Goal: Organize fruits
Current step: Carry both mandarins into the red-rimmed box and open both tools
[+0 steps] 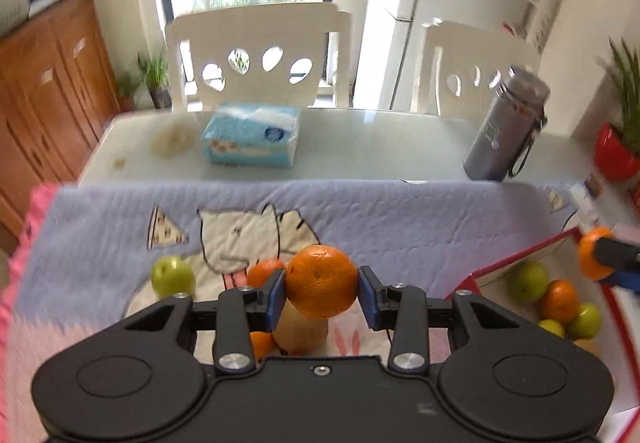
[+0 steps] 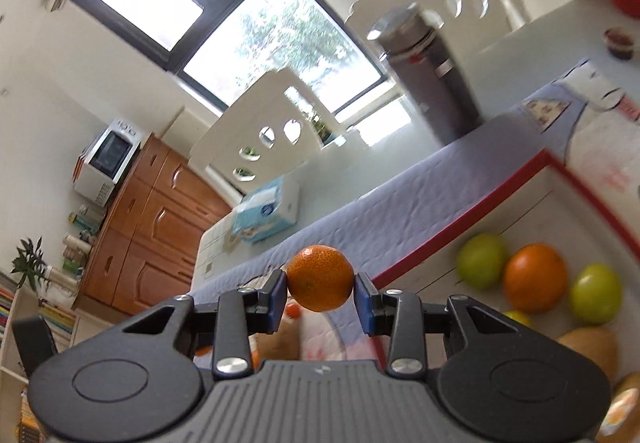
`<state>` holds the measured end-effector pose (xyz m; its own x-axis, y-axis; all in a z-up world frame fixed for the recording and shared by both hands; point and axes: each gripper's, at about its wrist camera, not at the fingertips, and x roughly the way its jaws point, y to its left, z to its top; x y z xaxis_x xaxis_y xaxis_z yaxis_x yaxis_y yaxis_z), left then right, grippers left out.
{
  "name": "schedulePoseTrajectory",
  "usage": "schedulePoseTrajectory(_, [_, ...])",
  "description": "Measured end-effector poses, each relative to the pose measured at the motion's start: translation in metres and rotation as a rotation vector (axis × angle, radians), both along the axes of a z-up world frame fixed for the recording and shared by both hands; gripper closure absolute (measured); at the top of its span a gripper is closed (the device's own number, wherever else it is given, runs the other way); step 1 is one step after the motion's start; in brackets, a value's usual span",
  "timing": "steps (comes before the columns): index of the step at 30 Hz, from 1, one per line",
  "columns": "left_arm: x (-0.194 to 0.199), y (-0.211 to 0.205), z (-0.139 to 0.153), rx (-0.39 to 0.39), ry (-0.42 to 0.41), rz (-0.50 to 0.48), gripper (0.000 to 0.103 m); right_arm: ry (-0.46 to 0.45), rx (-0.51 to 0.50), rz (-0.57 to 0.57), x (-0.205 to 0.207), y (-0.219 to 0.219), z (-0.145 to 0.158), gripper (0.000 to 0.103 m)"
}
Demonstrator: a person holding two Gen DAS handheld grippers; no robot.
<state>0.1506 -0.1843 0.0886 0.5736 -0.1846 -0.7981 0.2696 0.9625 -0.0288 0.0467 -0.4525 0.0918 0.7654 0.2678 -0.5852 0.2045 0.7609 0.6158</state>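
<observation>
Left claw (image 1: 322,293) grips a round orange mandarin (image 1: 322,281) across its middle; right claw (image 2: 320,293) clamps another round orange mandarin (image 2: 320,277) likewise. Judged light, soft-skinned, bruisable: gentle squeeze suffices.

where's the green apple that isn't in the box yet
In the left wrist view, the green apple lies on the quilted cloth, left of the left hand-held gripper.

Gripped oranges (image 1: 321,282), fruit-filled red-rimmed box (image 1: 516,254)

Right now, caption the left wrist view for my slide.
Left gripper clamps an orange above the cat-print quilt, green apple nearby.
</observation>
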Motion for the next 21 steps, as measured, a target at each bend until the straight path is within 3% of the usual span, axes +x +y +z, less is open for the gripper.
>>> schedulePoseTrajectory(4, [-0.004,-0.029,-0.002,-0.073,0.019,-0.046,0.057,-0.005,-0.006,-0.038,-0.018,-0.022,0.004,0.064])
schedulePoseTrajectory(8, [-0.015,-0.063,-0.005,-0.088,0.036,-0.137,0.057,0.029,-0.085,-0.092,-0.037,-0.044,0.001,0.064])
schedulePoseTrajectory(16, [-0.036,-0.126,-0.016,-0.101,0.074,-0.309,0.057,0.073,-0.051,-0.209,-0.076,-0.084,-0.023,0.064])
schedulePoseTrajectory(21, [-0.045,-0.149,-0.027,-0.112,0.125,-0.364,0.057,0.119,-0.026,-0.263,-0.087,-0.097,-0.039,0.064])
